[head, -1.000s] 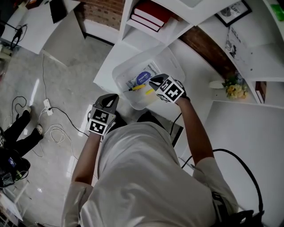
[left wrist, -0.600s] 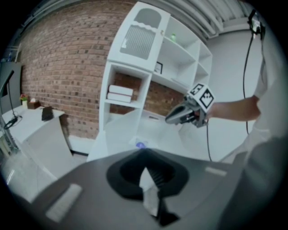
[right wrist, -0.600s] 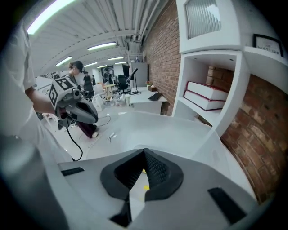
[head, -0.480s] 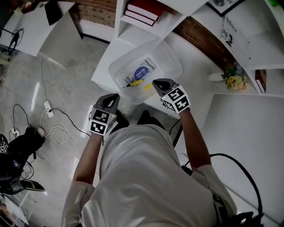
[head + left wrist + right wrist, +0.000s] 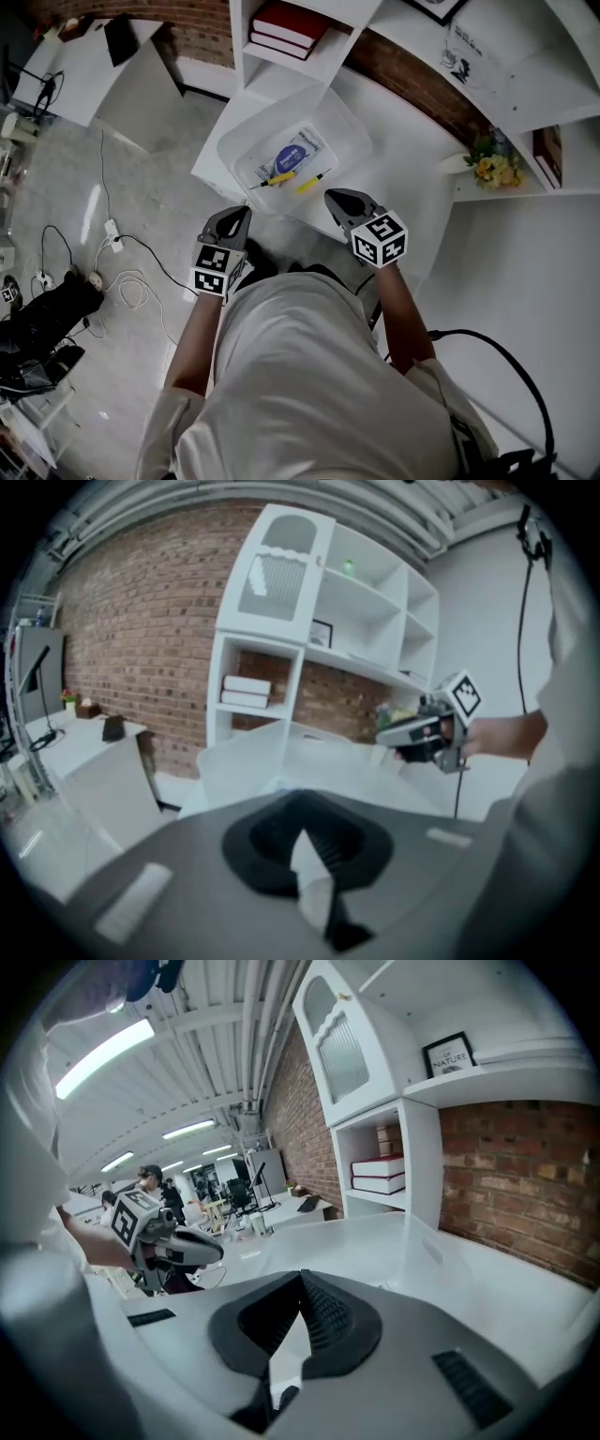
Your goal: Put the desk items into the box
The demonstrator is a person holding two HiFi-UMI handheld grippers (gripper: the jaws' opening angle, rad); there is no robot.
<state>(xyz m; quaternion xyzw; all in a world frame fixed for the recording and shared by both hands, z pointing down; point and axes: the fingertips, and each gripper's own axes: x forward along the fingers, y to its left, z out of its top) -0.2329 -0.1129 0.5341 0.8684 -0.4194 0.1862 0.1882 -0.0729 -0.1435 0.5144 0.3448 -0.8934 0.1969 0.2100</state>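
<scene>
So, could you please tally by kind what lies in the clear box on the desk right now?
yellow pens: 2
packet with a blue label: 1
Total in the clear box: 3

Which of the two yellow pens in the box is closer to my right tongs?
The pen lying alone by the box's near wall; the other pen lies beside the blue-labelled packet.
</scene>
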